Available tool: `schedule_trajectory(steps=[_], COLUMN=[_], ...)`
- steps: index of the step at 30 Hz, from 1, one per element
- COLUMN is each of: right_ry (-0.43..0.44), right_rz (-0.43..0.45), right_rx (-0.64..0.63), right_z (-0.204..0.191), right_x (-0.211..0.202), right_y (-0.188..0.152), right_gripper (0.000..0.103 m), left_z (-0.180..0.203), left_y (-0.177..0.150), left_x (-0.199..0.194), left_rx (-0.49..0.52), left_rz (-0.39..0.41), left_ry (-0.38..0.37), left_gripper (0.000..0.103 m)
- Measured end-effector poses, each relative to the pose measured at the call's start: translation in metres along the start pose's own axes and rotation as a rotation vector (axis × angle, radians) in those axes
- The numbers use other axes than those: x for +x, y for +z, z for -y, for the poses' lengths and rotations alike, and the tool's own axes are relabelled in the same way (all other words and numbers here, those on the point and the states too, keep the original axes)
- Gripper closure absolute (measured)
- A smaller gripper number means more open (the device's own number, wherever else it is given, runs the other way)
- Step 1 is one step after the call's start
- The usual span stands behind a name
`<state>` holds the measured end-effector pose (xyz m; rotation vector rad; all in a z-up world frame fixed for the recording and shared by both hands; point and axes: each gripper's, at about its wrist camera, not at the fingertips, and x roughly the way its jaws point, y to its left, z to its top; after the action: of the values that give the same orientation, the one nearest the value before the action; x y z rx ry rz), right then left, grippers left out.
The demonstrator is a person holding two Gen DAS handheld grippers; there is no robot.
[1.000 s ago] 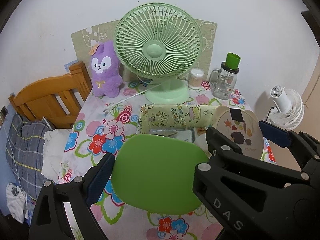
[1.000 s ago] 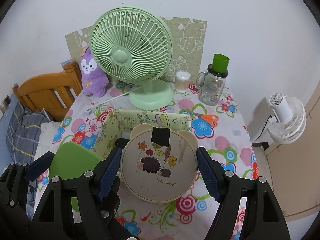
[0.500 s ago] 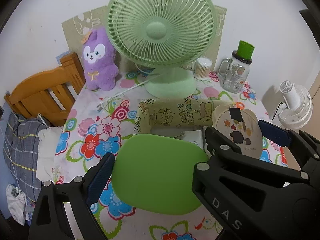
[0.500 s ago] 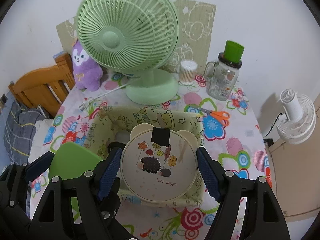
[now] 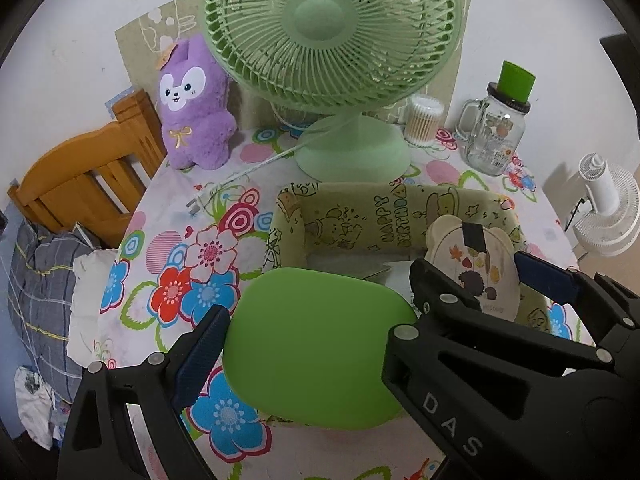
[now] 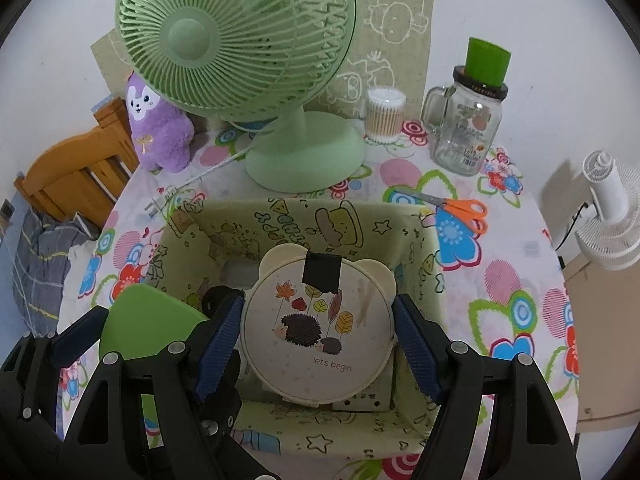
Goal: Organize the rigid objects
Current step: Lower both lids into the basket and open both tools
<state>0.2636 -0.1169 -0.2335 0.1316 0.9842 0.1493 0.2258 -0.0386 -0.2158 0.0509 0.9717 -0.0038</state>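
Observation:
A green rounded-square lid (image 5: 316, 344) sits flat between the fingers of my left gripper (image 5: 320, 308), which is shut on it. The lid hangs over the near left corner of a pale green cartoon-print fabric box (image 6: 280, 220) on the flowered table. My right gripper (image 6: 318, 320) is shut on a cream round tin with bear ears and a hedgehog picture (image 6: 320, 328). The tin is held over the inside of the fabric box. From the left wrist the tin (image 5: 472, 264) shows at the box's right side. Something white lies on the box floor, mostly hidden.
A large green desk fan (image 6: 240, 40) stands right behind the box, its cord trailing left. Orange scissors (image 6: 460, 208), a glass mug jar with green cup (image 6: 468, 128) and a cotton-swab pot (image 6: 384, 116) sit at the right back. A purple plush (image 5: 192, 108) and a wooden chair (image 5: 80, 176) are at the left.
Both grippers have come forward and down with their loads. The fan and box now look larger, and the cream tin has sunk from above the box's near rim to inside its walls.

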Motion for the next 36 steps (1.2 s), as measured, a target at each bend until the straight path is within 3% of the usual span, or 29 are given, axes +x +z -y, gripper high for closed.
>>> schedule_trajectory(steps=[8, 23, 36], right_ry=[0.015, -0.103, -0.151], right_rz=[-0.003, 0.051, 0.024], right_rx=[-0.012, 0.029, 0.073], right_z=[-0.002, 0.034, 0.064], right_x=[0.005, -0.025, -0.018], right_y=[0.0, 0.008, 0.0], right_gripper=[0.018, 0.015, 0.01], left_z=[-0.002, 0.03, 0.054], left_y=[-0.001, 0.013, 0.013], left_x=[0.003, -0.005, 0.017], left_rx=[-0.01, 0.033, 0.059], left_rz=[-0.003, 0.032, 0.0], left_ry=[-0.014, -0.092, -0.114], left_gripper=[0.007, 0.007, 0.007])
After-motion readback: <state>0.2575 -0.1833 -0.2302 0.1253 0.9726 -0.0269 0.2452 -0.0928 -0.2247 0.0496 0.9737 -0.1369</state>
